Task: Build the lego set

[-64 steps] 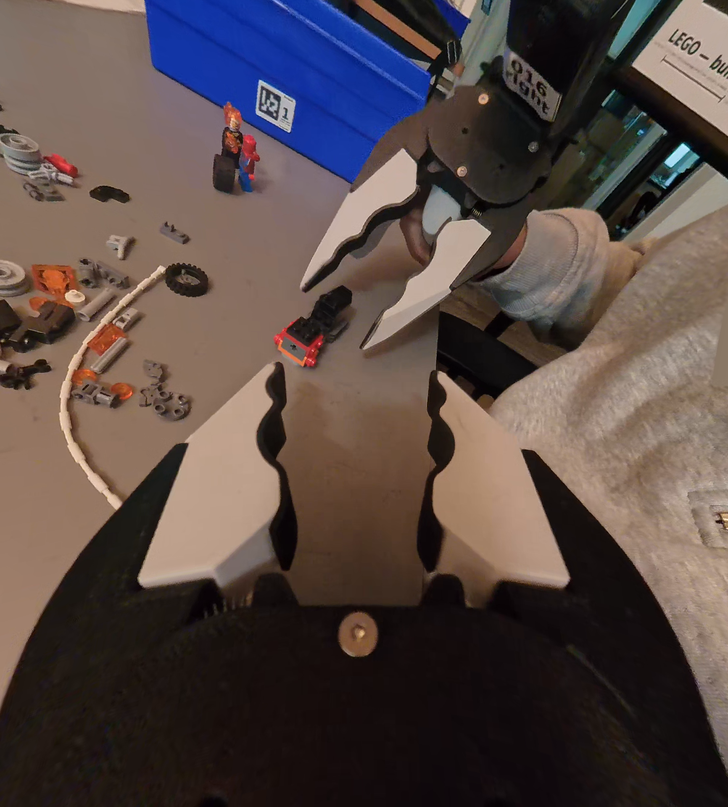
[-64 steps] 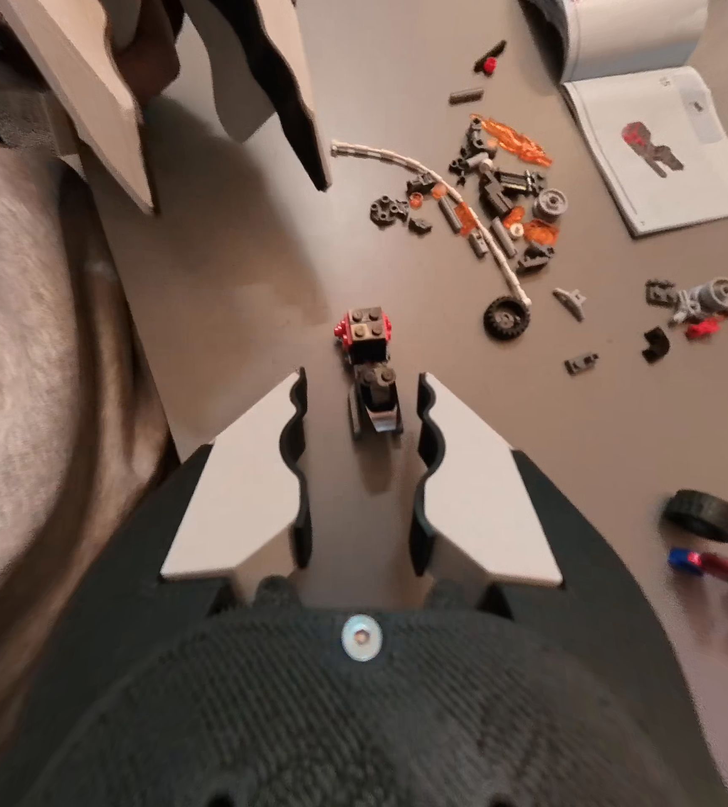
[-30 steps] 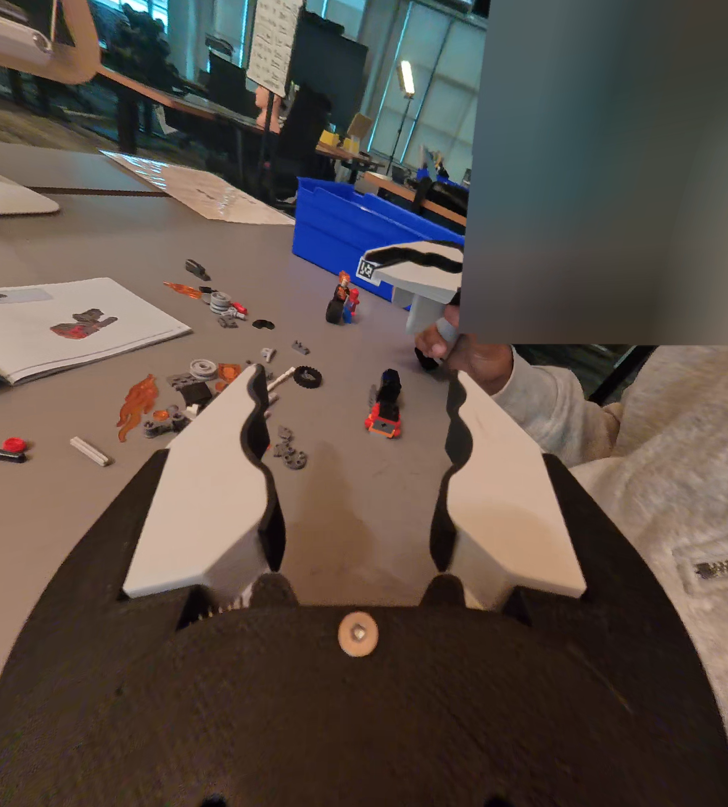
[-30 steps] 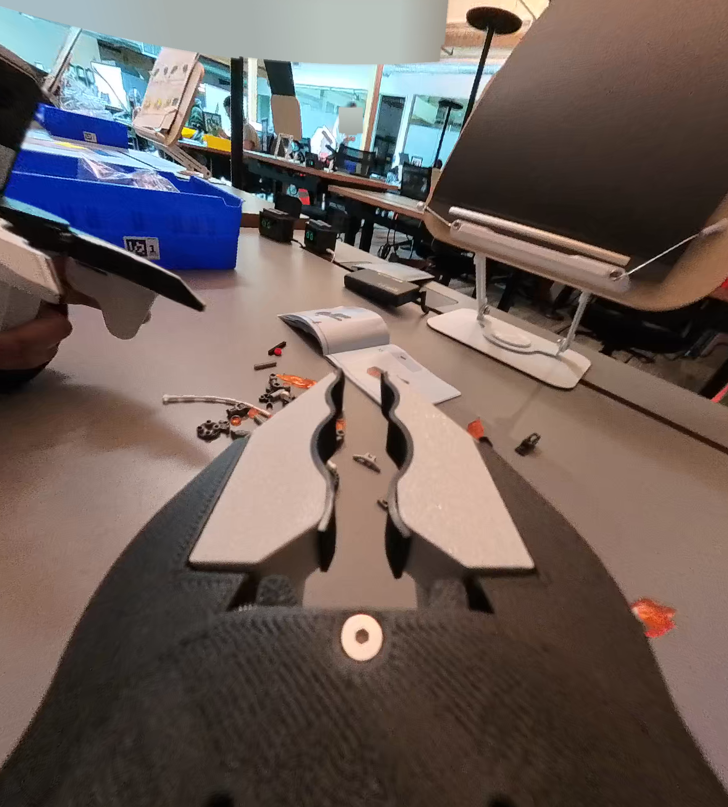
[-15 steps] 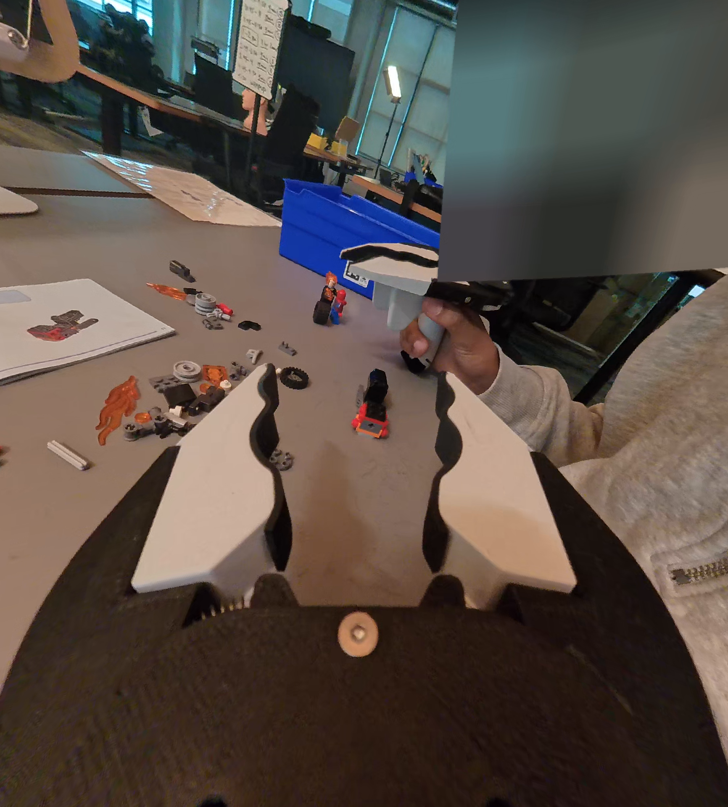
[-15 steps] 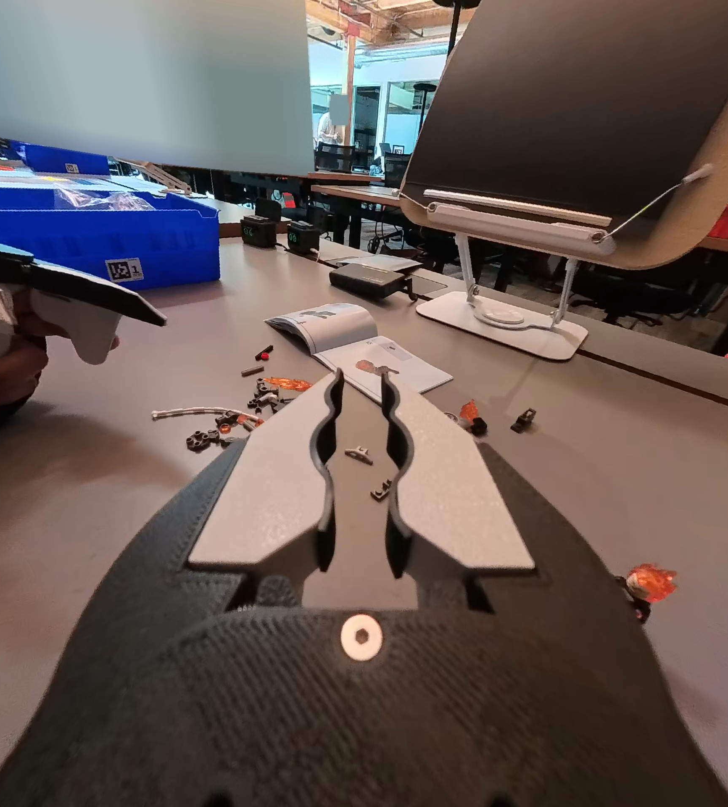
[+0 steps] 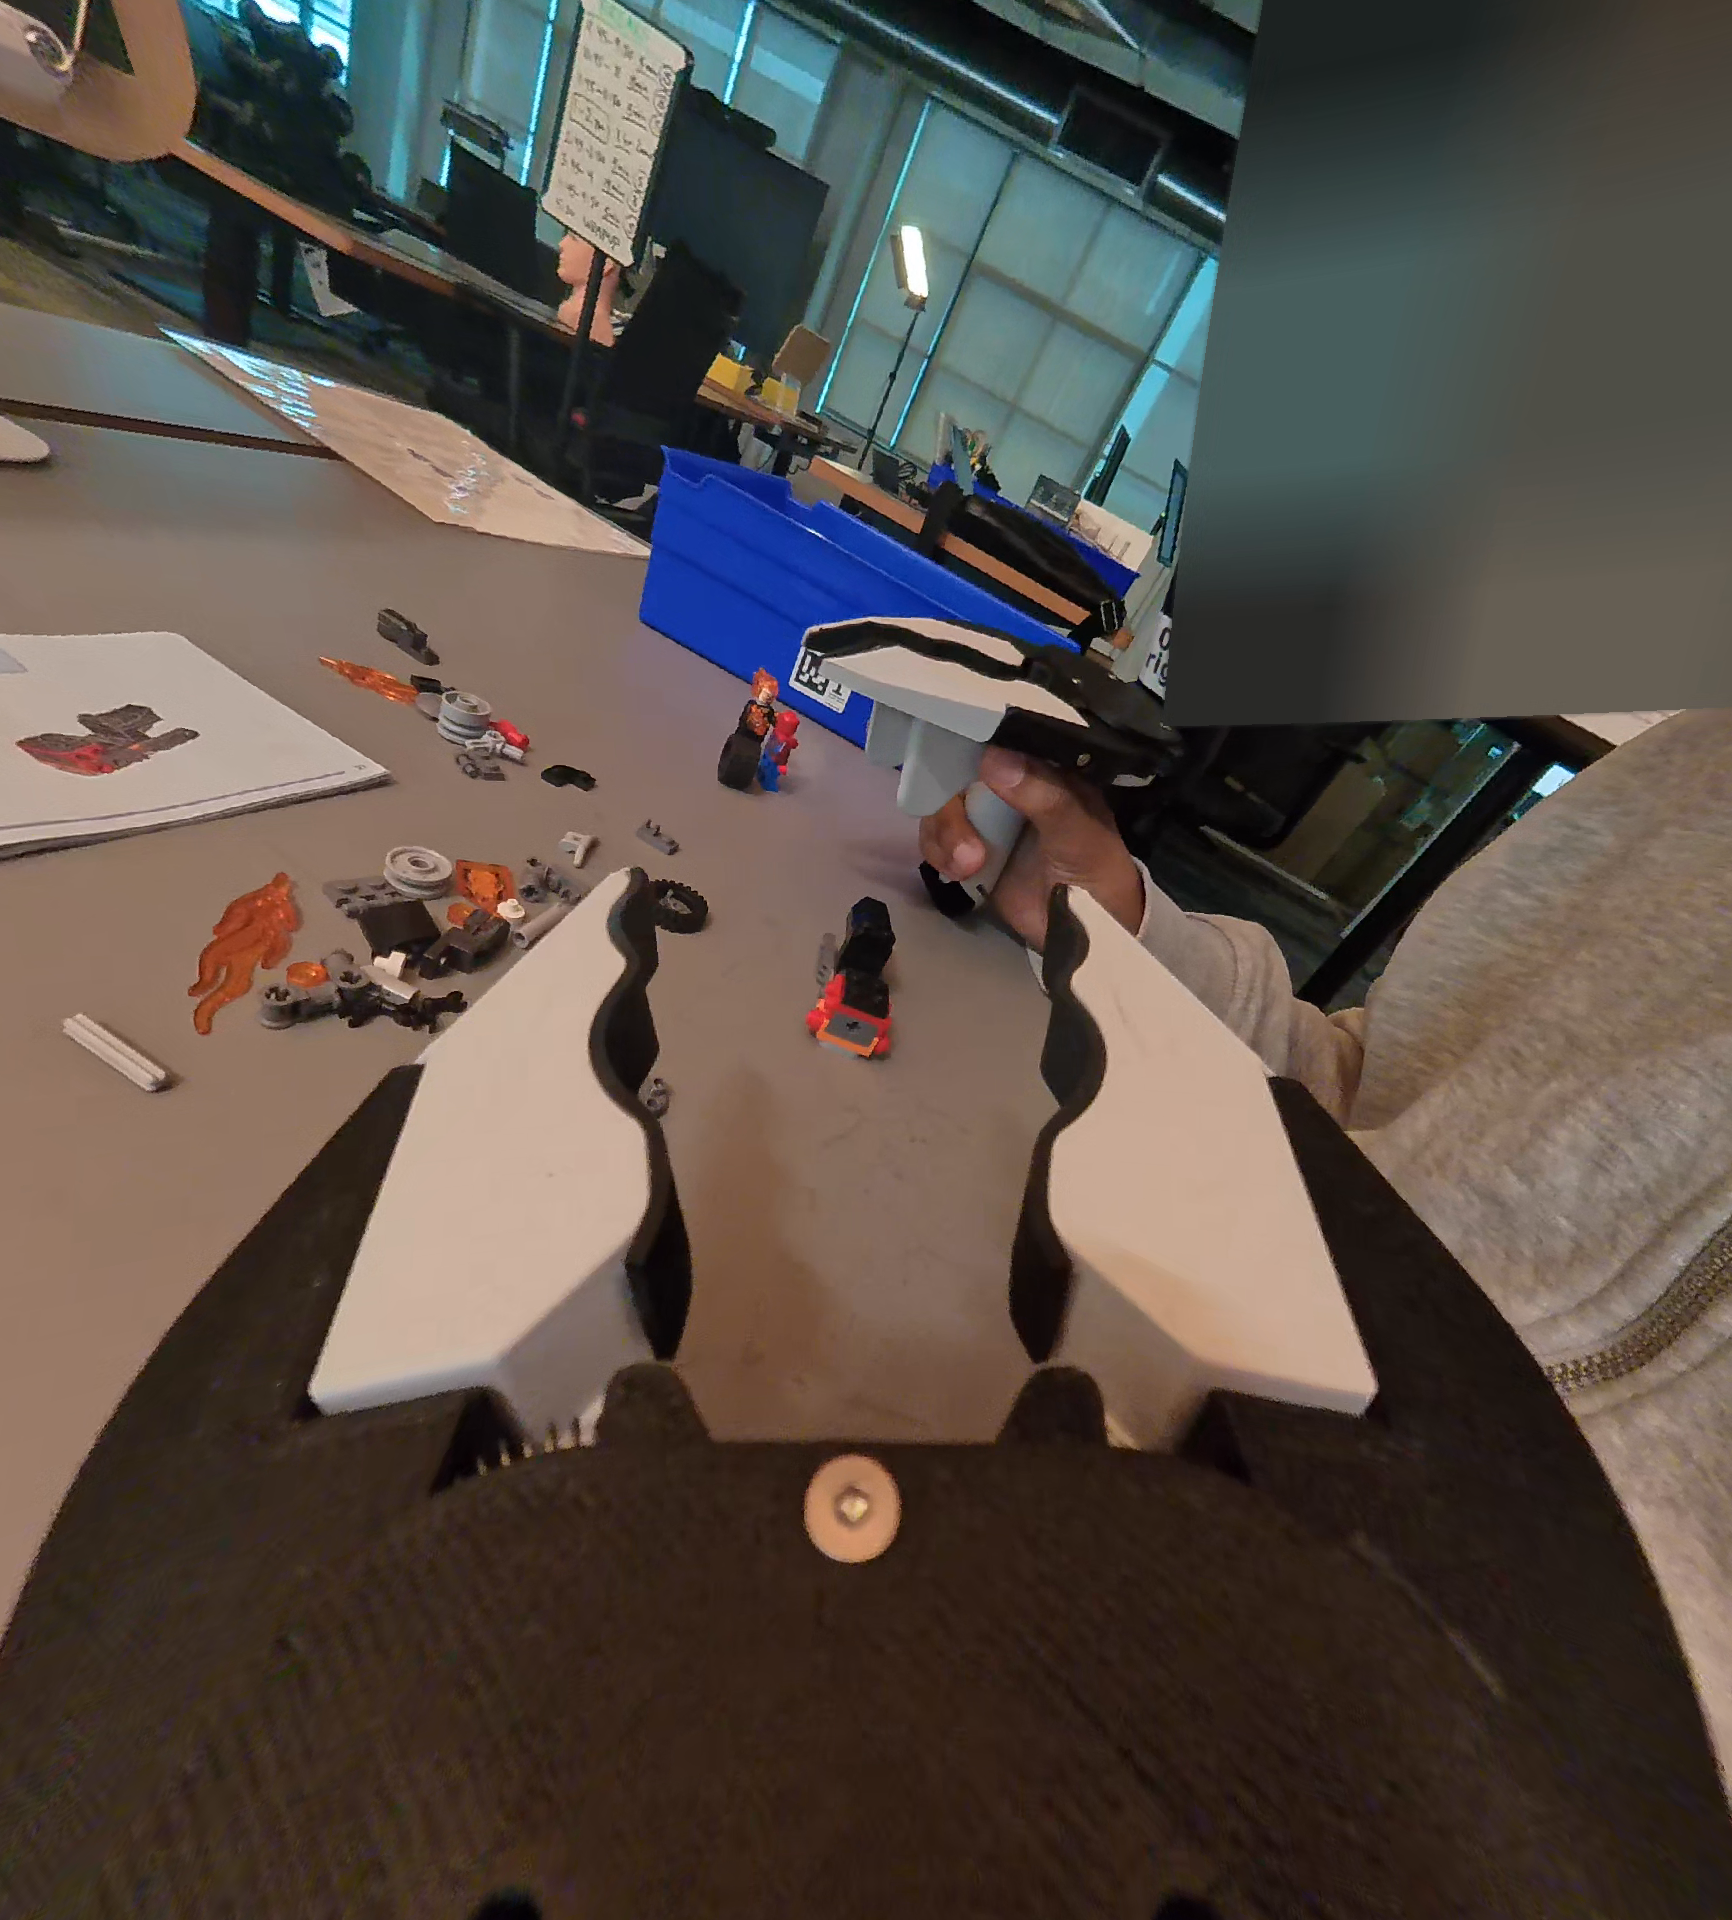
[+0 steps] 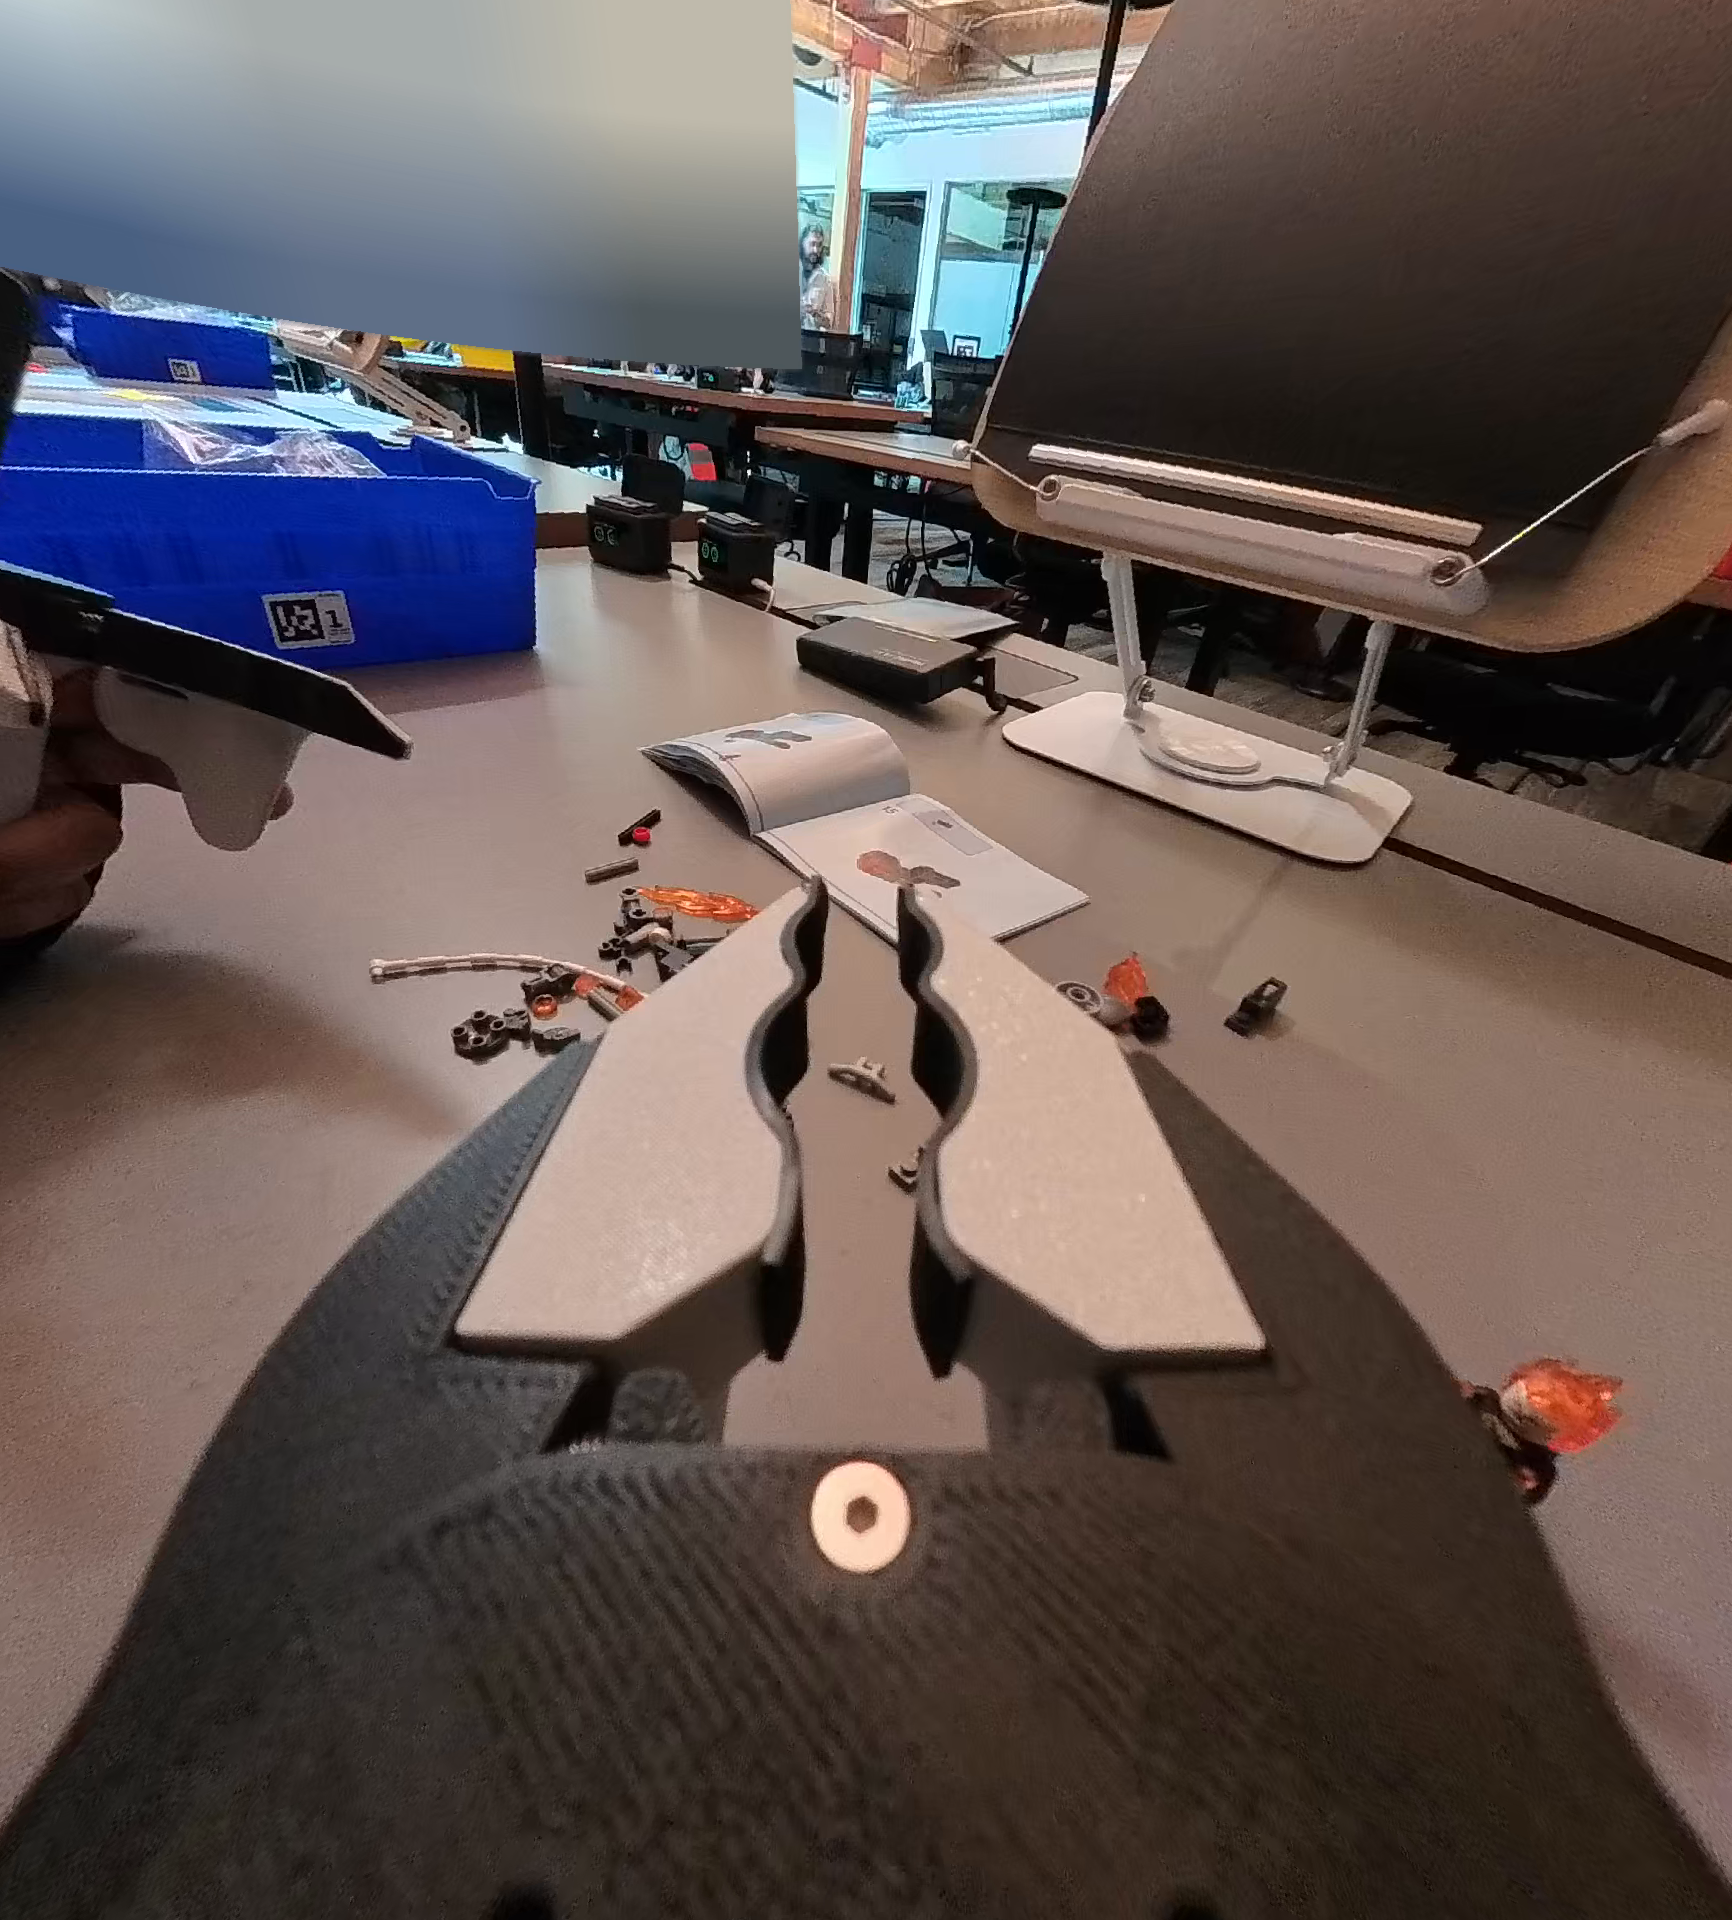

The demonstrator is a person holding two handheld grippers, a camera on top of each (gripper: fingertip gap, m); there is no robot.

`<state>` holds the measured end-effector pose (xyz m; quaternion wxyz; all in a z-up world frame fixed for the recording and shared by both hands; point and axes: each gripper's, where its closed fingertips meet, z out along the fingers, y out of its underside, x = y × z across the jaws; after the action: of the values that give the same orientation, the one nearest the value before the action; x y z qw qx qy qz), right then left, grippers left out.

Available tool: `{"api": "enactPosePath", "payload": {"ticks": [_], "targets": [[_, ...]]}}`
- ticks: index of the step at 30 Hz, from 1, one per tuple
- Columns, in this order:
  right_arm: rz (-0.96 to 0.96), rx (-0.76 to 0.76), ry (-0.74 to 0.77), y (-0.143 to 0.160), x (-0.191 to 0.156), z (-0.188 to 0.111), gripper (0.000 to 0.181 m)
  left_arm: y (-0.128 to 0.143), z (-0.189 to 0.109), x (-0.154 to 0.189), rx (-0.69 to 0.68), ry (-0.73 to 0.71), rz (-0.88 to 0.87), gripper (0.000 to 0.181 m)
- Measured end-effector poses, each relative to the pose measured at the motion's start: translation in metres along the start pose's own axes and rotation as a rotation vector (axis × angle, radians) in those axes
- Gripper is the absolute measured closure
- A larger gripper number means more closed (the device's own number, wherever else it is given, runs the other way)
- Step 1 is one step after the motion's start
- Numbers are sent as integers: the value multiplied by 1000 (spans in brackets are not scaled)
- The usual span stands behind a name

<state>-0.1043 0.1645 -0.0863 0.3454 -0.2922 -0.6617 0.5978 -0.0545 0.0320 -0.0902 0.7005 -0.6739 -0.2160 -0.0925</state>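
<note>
I see a small red-and-black lego build resting on the table, loose pieces scattered left of it.

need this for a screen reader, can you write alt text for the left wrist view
The left claw hangs open and empty over a grey table, pointed at a small red and black lego build. Loose lego pieces and an open instruction booklet lie to its left; the right claw is beyond.

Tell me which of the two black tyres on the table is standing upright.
The larger tyre leaning against the two minifigures by the blue bin stands upright. The smaller spoked one, near the left claw's fingertip, lies flat.
</note>
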Motion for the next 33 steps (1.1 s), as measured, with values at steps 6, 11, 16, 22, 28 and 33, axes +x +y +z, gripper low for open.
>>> {"api": "enactPosePath", "payload": {"ticks": [6, 11, 16, 22, 28, 33], "targets": [[-1, -8, -4, 1, 0, 1, 170, 2, 2, 0, -8, 18, -32, 106], [-1, -14, -6, 2, -1, 2, 170, 0, 1, 1, 5, 30, -50, 104], [-3, -9, -5, 1, -1, 1, 170, 5, 3, 5, -29, 54, -55, 107], [-4, -12, -8, 1, -1, 2, 170, 9, 5, 8, -54, 72, -53, 113], [-8, -17, -12, 2, -2, 2, 170, 10, 6, 8, -62, 73, -58, 112], [-9, -13, -11, 1, -2, 1, 171, 11, 7, 8, -74, 77, -61, 112]]}}
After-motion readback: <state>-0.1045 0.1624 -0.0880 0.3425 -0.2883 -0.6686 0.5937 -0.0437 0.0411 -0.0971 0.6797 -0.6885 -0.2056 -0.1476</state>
